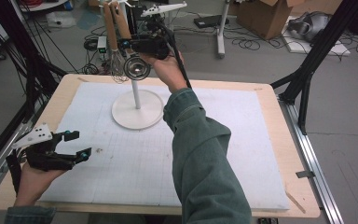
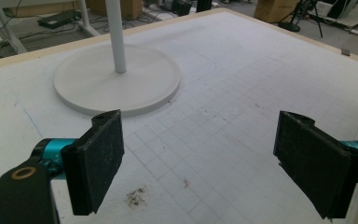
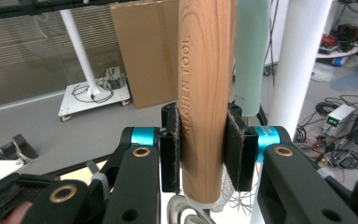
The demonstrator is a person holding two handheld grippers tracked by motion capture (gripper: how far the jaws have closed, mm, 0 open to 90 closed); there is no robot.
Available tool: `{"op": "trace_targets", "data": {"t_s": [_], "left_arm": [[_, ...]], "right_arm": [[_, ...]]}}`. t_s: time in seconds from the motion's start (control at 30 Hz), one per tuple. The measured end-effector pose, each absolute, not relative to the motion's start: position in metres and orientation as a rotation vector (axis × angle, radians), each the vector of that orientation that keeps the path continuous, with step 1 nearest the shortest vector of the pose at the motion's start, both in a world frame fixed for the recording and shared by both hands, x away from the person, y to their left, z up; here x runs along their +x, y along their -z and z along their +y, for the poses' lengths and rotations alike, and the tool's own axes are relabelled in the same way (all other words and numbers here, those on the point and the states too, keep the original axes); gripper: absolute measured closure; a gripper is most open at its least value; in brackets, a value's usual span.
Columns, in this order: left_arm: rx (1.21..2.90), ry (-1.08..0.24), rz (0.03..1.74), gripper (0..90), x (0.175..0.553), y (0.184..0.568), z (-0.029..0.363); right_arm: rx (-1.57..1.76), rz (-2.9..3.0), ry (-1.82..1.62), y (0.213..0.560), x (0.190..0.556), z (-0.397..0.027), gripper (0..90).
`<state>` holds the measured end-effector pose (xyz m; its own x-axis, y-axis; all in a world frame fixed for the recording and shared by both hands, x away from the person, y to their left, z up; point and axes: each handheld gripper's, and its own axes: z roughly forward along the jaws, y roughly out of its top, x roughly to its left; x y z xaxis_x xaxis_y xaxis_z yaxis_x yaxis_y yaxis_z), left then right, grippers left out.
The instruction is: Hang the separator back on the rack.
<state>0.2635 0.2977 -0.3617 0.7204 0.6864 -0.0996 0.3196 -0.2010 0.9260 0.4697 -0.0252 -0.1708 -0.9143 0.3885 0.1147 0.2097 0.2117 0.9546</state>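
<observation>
The whisk (image 1: 121,42) is up in the air above the far edge of the table (image 1: 270,100), just beside the top of the white stand (image 1: 137,109). Its wooden handle (image 3: 204,93) points up and the wire head hangs down. The right gripper (image 1: 129,44) has its jaws closed on this handle, with both pads pressing its sides. A second wooden handle (image 1: 109,25) is close beside it. The left gripper (image 1: 76,145) rests low near the front left corner, its jaws wide apart with nothing between them.
</observation>
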Motion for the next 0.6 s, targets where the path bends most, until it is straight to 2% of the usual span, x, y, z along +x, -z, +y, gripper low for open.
{"op": "trace_targets", "data": {"t_s": [0.6], "left_arm": [[1.8, -0.401, 0.795, 16.5, 0.2638, 0.3625, 0.2979]], "right_arm": [[0.638, 2.31, -1.762, 0.1798, 0.4761, -0.0209, 69.2]]}}
